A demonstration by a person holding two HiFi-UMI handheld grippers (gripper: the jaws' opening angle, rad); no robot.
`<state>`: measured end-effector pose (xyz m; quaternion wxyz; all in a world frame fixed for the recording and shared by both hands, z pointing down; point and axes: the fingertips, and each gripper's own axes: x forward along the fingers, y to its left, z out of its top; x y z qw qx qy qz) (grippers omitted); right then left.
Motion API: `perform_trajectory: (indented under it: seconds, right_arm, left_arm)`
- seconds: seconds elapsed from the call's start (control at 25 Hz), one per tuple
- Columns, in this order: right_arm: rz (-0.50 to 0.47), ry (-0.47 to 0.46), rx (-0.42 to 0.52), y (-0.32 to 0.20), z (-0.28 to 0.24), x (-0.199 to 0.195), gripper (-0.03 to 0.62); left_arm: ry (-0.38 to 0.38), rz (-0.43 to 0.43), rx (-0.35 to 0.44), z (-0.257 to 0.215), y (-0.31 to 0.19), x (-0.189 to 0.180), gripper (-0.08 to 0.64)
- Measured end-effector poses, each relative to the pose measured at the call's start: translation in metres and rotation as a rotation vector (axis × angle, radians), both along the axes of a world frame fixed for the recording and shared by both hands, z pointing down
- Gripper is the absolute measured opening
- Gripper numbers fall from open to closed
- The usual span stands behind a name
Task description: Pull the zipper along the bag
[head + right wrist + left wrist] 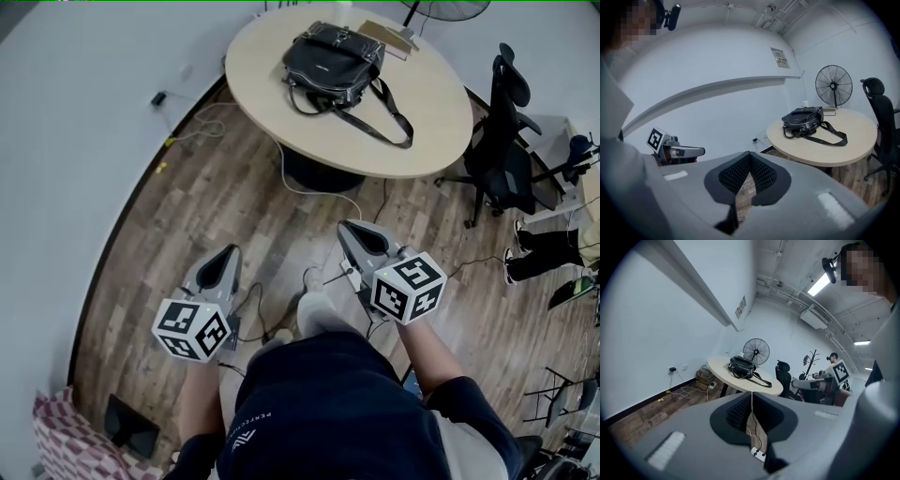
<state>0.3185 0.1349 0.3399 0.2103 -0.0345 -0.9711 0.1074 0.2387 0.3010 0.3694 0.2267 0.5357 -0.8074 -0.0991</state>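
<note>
While the black bag point(336, 58) lies slumped on the round surface point(441, 112), well apart from both grippers, it looks soft, apt to drag: pin the body, pinch the zipper pull. Left gripper point(231, 250) jaws opening on nothing; right gripper point(346, 226) jaws closed, empty.

bag point(333, 61) zipper too small, fan point(450, 9) cropped

A black bag point(333, 61) is sitting on a pale beige desk point(431, 103) ahead of your grey right claw point(349, 230), whose cube point(409, 287) is showing black-and-white squares; brown plank floor point(216, 206) is spreading beneath it.
</note>
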Motion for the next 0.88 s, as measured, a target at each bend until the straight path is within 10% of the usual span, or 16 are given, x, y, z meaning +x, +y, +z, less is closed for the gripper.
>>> perform_trajectory:
  seconds: [0.88]
  right_arm:
    - [-0.139, 0.016, -0.080, -0.136, 0.026, -0.122, 0.005]
  left_arm:
    - [-0.044, -0.058, -0.066, -0.014, -0.170, -0.115, 0.037]
